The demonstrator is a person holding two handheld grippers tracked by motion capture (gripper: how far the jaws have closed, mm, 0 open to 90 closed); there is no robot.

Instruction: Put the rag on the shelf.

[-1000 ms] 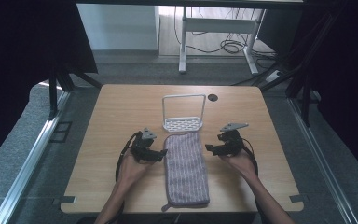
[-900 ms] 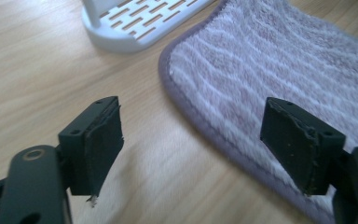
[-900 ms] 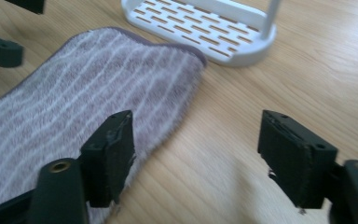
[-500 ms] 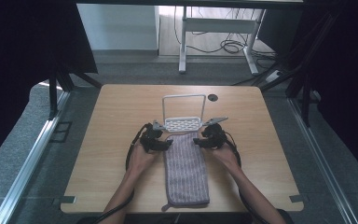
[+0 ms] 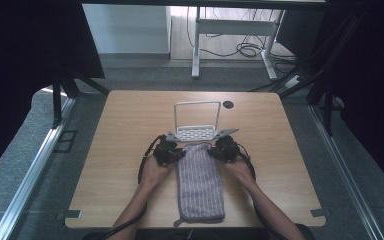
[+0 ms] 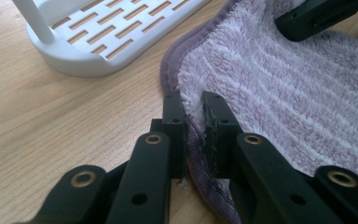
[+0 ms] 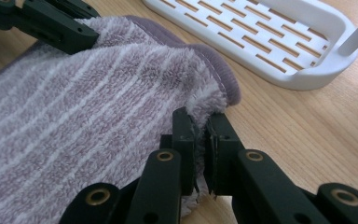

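Place: a lab or test room, by the look of it, rigged for recording.
Table (image 5: pixel 130 150): bare pale wood, cable hole (image 5: pixel 228 104) near the far edge, standing alone mid-floor.
Curtains (image 5: pixel 25 60): black cloth hanging on both sides, screening the table off.
Frame (image 5: pixel 35 165): metal rails and dark struts along the table's flanks.
Floor (image 5: pixel 150 75): grey carpet, office-grade.
Background: a white desk frame (image 5: pixel 230 40) with loose cables (image 5: pixel 245 50) on the floor beneath it.
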